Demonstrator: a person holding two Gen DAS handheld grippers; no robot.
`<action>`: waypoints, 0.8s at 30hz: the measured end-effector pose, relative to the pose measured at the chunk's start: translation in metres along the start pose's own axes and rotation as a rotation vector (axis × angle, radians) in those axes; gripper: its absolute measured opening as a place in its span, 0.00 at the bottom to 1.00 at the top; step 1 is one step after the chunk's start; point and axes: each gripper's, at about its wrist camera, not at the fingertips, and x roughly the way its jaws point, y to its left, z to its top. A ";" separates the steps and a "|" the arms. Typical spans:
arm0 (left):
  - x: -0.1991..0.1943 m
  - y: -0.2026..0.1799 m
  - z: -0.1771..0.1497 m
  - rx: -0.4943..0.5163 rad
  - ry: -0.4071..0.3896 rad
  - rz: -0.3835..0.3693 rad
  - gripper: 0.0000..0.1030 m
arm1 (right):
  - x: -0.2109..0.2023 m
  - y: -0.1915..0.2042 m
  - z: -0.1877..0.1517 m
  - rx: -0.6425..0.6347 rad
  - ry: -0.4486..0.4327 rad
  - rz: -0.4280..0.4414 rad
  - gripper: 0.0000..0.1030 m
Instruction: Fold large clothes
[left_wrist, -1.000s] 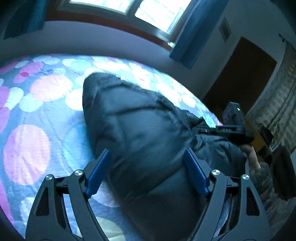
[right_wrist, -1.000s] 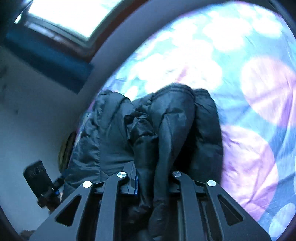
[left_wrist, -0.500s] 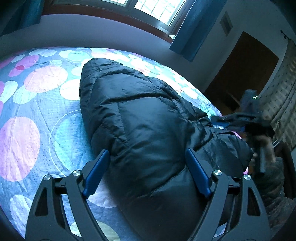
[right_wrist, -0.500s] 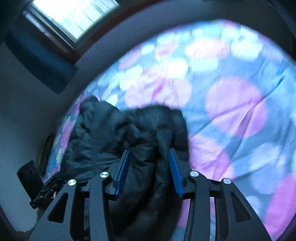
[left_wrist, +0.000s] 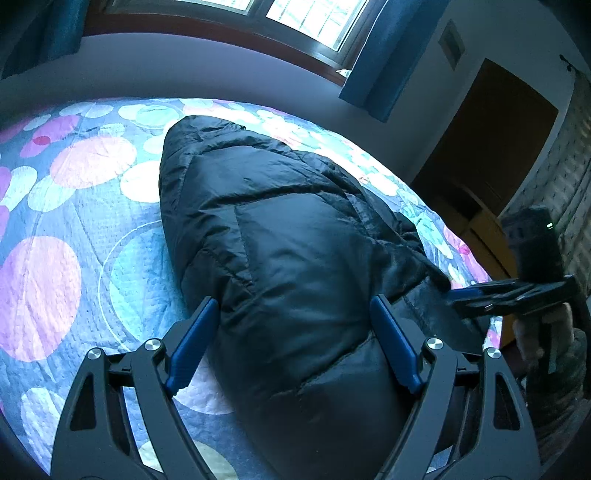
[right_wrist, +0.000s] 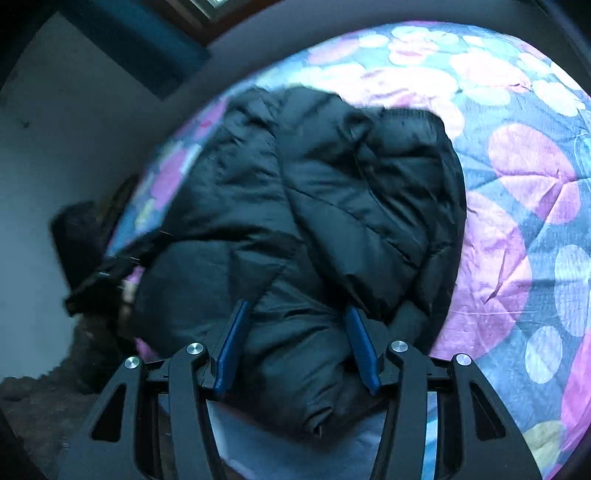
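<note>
A black puffer jacket (left_wrist: 288, 266) lies folded lengthwise on the bed, long and narrow. It also shows in the right wrist view (right_wrist: 332, 206) with one side laid over the middle. My left gripper (left_wrist: 295, 314) is open, its blue pads spread either side of the jacket's near end, holding nothing. My right gripper (right_wrist: 295, 317) is open just above the jacket's near edge, with cloth between the fingers but not pinched. The right gripper also shows in the left wrist view (left_wrist: 480, 295) at the jacket's right edge.
The bed cover (left_wrist: 74, 221) has pink, white and teal circles and spreads to the left of the jacket and to the right in the right wrist view (right_wrist: 524, 221). A window with blue curtains (left_wrist: 376, 55) and a dark doorway (left_wrist: 491, 147) are behind the bed.
My right gripper opened and let go of the jacket fold, then drew back. The jacket settled flat on the bed. My left gripper stayed open and rose slightly.
</note>
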 end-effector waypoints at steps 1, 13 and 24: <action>-0.001 0.000 0.000 -0.001 -0.002 -0.002 0.79 | 0.006 -0.003 0.000 0.007 0.005 0.003 0.51; -0.008 -0.023 0.002 -0.031 0.038 -0.151 0.73 | 0.028 -0.022 -0.008 0.042 0.027 0.054 0.51; 0.010 -0.014 -0.011 -0.001 0.047 -0.116 0.59 | 0.037 -0.043 -0.005 0.074 0.010 0.077 0.51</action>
